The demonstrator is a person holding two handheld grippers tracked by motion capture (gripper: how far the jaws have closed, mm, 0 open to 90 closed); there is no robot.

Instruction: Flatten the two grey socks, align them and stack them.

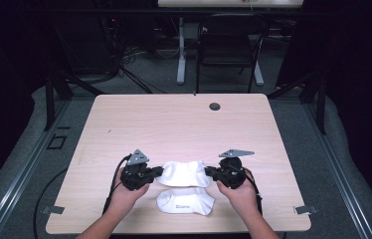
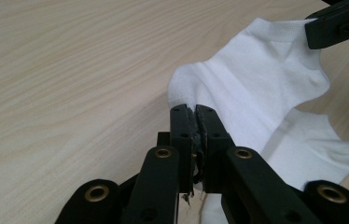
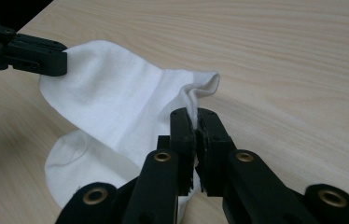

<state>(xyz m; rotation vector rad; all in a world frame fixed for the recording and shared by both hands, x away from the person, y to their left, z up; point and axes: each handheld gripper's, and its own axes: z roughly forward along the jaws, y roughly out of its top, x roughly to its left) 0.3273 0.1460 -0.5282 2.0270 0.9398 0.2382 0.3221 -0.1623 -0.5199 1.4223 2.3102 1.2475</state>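
Left gripper (image 1: pixel 157 172) is clamped on the left end of a white sock (image 1: pixel 184 173), right gripper (image 1: pixel 209 172) clamped on its right end, so it's stretched between them at the near middle of the wooden table (image 1: pixel 174 124). Second white sock (image 1: pixel 184 201) lies flat just nearer.

White sock (image 1: pixel 184 173) stretched above second white sock (image 1: pixel 185 201) on table.

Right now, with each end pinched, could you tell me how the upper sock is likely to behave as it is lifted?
Probably floppy: the upper sock sags between the left tongs and the right tongs. Likely light, since small pinches of cloth seem to carry it. It may drag or catch on the lower sock, which it appears to overlap.
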